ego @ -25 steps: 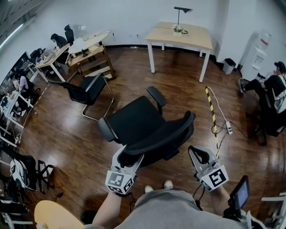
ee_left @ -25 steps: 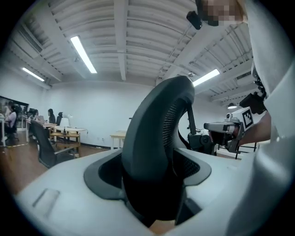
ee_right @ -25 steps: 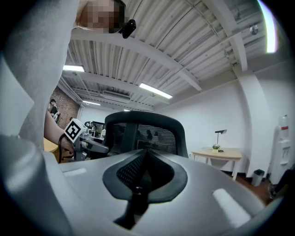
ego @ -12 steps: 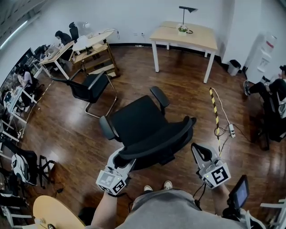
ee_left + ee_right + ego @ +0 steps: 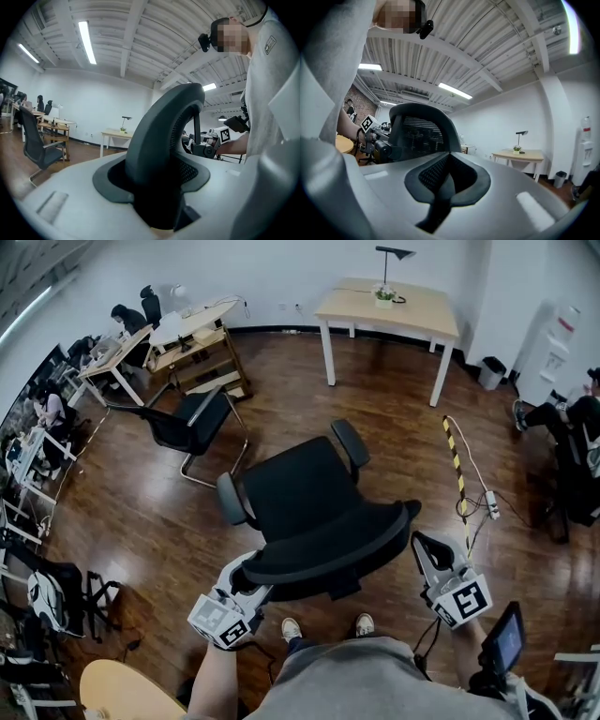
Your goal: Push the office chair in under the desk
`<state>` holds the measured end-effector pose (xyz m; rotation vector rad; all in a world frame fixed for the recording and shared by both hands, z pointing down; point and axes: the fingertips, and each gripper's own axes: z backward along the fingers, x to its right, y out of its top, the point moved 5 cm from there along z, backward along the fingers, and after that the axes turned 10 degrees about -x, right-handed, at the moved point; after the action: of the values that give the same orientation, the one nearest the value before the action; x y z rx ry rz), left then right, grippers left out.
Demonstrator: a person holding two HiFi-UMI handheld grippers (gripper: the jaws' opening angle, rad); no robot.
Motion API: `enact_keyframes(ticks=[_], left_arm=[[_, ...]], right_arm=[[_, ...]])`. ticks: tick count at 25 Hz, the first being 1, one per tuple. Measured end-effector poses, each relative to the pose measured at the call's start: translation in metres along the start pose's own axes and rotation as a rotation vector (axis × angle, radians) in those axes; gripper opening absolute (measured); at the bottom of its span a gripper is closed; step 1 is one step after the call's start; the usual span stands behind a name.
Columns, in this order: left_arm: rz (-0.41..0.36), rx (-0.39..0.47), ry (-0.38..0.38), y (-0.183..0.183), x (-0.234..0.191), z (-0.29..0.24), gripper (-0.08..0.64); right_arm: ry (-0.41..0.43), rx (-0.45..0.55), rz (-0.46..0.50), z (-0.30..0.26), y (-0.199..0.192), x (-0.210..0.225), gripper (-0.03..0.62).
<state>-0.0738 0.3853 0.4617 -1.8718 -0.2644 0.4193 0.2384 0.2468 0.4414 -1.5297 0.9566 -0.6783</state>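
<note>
Right hand-held gripper [image 5: 424, 543] beside office chair [image 5: 300, 488]

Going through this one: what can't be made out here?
- Chair wheels and base: head view, the chair itself covers them.
- Room under the desk: head view, too far and small.
- Whether the right hand-held gripper touches the backrest: head view, gap too small to judge.

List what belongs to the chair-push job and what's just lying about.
Job: office chair, desk.
Lying about: spare chair, floor cable, power strip, bin, lamp.
</note>
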Motion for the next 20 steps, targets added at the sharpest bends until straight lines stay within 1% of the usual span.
enact_keyframes(ticks=[11,15,20], left_arm=[[-0.038,-0.044,-0.189,-0.009,-0.060,0.044,0.218],[-0.053,-0.067,-0.254,-0.010,-0.083,0.059,0.216],[-0.072,-0.090,-0.345,-0.010,-0.117,0.075,0.215]], right_arm=[[-0.138,-0.009,-0.017,-0.017,0.011,-0.063,0.006],[-0.179,-0.011,-0.031,-0.019,0.017,-0.081,0.006],[-0.221,-0.030,-0.045,-0.025,0.019,-0.114,0.006]])
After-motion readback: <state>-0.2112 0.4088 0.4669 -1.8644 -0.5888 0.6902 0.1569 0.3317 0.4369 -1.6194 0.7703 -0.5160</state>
